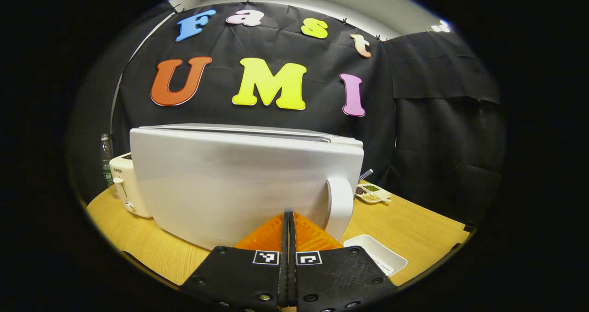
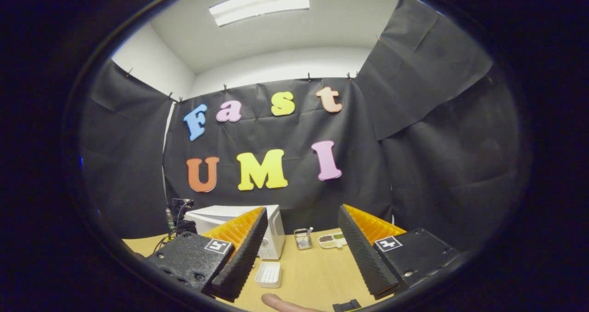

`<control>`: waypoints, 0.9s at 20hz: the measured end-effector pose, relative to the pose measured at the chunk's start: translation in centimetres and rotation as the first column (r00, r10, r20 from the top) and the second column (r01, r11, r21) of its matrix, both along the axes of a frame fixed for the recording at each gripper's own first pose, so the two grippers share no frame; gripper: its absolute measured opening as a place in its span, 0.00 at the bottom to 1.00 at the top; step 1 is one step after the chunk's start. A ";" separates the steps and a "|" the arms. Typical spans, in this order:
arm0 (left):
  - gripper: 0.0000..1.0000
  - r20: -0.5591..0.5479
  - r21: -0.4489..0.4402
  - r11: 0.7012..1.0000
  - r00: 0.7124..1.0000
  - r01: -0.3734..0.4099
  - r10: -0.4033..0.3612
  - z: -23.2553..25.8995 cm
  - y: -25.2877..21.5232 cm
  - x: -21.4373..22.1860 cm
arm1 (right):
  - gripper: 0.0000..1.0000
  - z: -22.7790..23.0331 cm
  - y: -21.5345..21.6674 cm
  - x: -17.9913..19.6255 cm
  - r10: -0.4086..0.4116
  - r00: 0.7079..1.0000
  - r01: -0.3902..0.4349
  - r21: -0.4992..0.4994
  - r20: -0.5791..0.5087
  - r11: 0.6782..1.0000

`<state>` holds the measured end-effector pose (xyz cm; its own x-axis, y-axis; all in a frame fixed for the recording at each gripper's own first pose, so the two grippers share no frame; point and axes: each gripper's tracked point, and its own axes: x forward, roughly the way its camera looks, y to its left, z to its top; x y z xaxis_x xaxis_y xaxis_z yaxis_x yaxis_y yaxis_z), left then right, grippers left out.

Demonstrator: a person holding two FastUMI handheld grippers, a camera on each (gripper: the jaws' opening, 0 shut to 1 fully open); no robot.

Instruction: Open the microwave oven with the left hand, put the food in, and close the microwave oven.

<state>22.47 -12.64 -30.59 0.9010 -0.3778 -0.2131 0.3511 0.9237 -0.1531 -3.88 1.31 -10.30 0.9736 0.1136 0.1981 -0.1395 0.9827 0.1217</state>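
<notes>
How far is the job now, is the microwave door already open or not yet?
Nothing looks done yet. The microwave door appears closed, its handle untouched. In hand: the left gripper, fingers shut together and holding nothing, sits right in front of the door, beside the handle. The right gripper is open and empty, back from the table. Left: open the door, put food in, close it. The white tray looks empty.

A white toaster [image 1: 125, 183] stands on the wooden worktop [image 1: 414, 229] at the far left, with a clear plastic bottle [image 1: 106, 158] just behind it. Off to the right lies a divided dish [image 1: 373, 193] holding small heaps of green and dark bits. In the right gripper view, a small wire rack [image 2: 303, 238] sits beside that dish, and a ceiling light [image 2: 260, 4] glows overhead.
</notes>
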 end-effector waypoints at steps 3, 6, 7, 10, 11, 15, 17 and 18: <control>0.00 -0.003 -0.005 1.000 1.000 -0.018 0.018 0.0 -1.3 2.4 | 0.98 -0.7 -1.3 2.4 -0.016 1.000 0.015 -0.016 -0.024 1.000; 0.00 -0.020 -0.026 0.999 0.999 -0.045 0.044 -0.2 -2.7 4.9 | 0.98 -1.9 -1.5 4.6 -0.011 0.998 0.009 -0.037 -0.058 0.999; 0.00 -0.031 -0.010 0.997 0.997 -0.073 0.073 -0.2 -2.7 5.4 | 0.98 -2.2 -1.6 5.3 -0.011 0.997 0.008 -0.041 -0.073 0.999; 0.11 -0.033 0.008 0.988 0.988 -0.152 0.152 -0.1 -3.0 7.2 | 0.98 -3.6 -1.9 6.6 -0.003 0.993 -0.002 -0.046 -0.117 0.999; 0.00 -0.037 0.018 0.986 0.985 -0.167 0.167 -0.2 -2.9 7.0 | 0.85 -3.9 -2.1 6.8 -0.001 0.992 -0.005 -0.045 -0.127 0.999; 0.00 -0.047 -0.007 0.987 0.986 -0.160 0.160 -0.5 -3.0 6.8 | 0.98 -4.6 -2.9 6.9 -0.012 0.989 0.007 -0.034 -0.147 0.999; 0.00 -0.062 -0.021 0.987 0.986 -0.157 0.156 -0.4 -2.9 6.6 | 0.85 -4.4 -2.8 6.3 -0.014 0.989 0.009 -0.035 -0.148 0.999; 0.00 -0.073 -0.033 0.987 0.985 -0.158 0.155 -0.3 -2.9 6.5 | 0.85 -4.3 -2.8 6.0 -0.015 0.990 0.009 -0.040 -0.143 0.999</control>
